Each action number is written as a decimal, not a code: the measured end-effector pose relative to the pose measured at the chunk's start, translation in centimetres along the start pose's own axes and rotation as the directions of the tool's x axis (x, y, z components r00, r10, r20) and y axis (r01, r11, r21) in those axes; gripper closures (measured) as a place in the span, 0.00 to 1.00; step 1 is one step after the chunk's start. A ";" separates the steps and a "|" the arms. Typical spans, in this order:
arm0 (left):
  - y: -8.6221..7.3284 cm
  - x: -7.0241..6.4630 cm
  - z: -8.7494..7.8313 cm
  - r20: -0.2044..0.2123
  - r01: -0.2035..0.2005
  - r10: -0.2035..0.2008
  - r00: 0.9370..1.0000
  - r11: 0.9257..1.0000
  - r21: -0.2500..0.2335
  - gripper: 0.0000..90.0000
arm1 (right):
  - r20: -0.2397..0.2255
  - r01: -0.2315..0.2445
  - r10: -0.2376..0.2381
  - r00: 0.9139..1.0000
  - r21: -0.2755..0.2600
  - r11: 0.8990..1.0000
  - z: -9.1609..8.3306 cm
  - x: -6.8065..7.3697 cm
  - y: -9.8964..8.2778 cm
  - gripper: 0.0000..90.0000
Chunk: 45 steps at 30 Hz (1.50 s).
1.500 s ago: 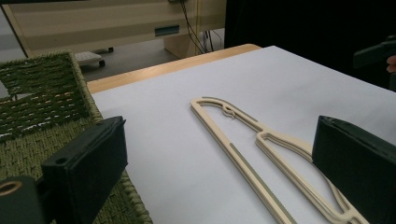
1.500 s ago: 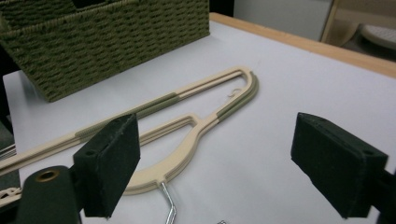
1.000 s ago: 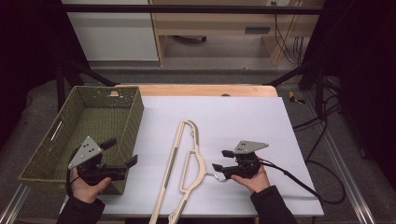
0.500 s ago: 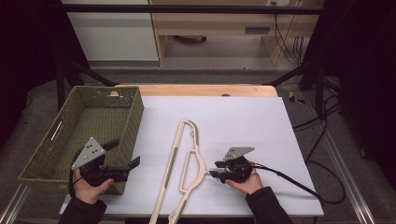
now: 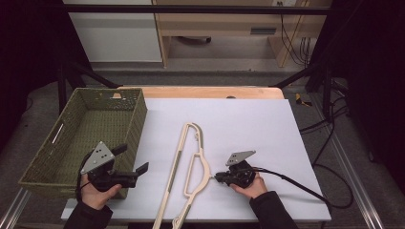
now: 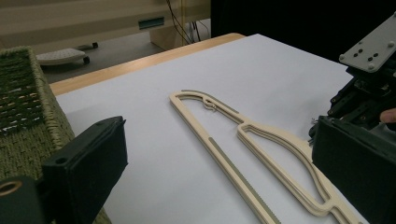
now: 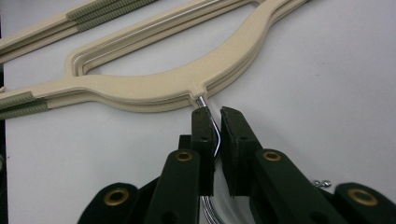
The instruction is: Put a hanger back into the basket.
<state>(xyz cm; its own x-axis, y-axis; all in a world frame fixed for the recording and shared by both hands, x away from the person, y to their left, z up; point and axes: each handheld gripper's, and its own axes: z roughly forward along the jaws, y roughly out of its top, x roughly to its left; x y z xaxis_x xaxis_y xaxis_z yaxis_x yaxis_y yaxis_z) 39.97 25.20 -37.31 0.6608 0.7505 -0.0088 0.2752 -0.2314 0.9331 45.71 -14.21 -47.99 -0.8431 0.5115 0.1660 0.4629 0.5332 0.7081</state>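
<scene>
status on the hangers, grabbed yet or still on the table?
Done: right gripper has just been closing on the metal hook of the cream hangers. In hand: that grip, with the hangers flat on the white table. Left: lifting them; the left gripper is open, and the green basket holds nothing.

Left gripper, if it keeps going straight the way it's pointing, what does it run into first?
Probably the cream hangers lying on the white table. The left gripper, jaws open, points across at them; beyond them sits the right gripper, closed on the metal hook. Depth is hard to judge.
</scene>
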 end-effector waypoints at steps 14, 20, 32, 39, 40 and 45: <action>0.0 -2.0 1.4 0.040 -0.027 0.026 0.999 0.999 0.032 0.04 | -0.013 0.007 -0.008 1.000 -0.044 0.999 -1.1 -0.1 0.7 0.97; -0.1 -3.5 2.8 0.057 -0.022 0.018 0.998 0.997 0.070 0.05 | -0.015 0.020 -0.021 1.000 -0.035 0.999 -1.7 0.1 1.2 0.98; -0.7 -9.0 8.9 0.147 -0.097 0.063 0.987 0.968 0.231 0.11 | -0.029 0.019 -0.019 0.999 -0.027 0.999 -2.2 0.8 2.0 0.98; -1.6 -11.5 13.0 0.203 -0.145 0.075 0.976 0.924 0.354 0.22 | -0.021 0.024 -0.025 0.999 -0.024 0.999 -2.6 1.0 2.3 0.98; -1.7 -11.6 13.3 0.209 -0.152 0.078 0.975 0.918 0.365 0.24 | -0.020 0.036 -0.037 0.999 -0.027 0.999 -2.6 1.0 2.4 0.98; -2.4 -12.4 14.8 0.215 -0.170 0.088 0.973 0.900 0.402 0.35 | -0.018 0.025 -0.025 1.000 -0.022 0.999 -2.7 1.2 2.5 0.98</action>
<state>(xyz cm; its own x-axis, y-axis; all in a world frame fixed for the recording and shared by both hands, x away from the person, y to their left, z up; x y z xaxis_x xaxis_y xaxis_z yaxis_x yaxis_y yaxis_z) 41.48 7.27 -44.80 0.8169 0.5768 -0.0037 0.4161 -0.5849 0.6962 45.12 -14.09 -44.12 -0.8594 0.4854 0.1607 0.4357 0.5306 0.7271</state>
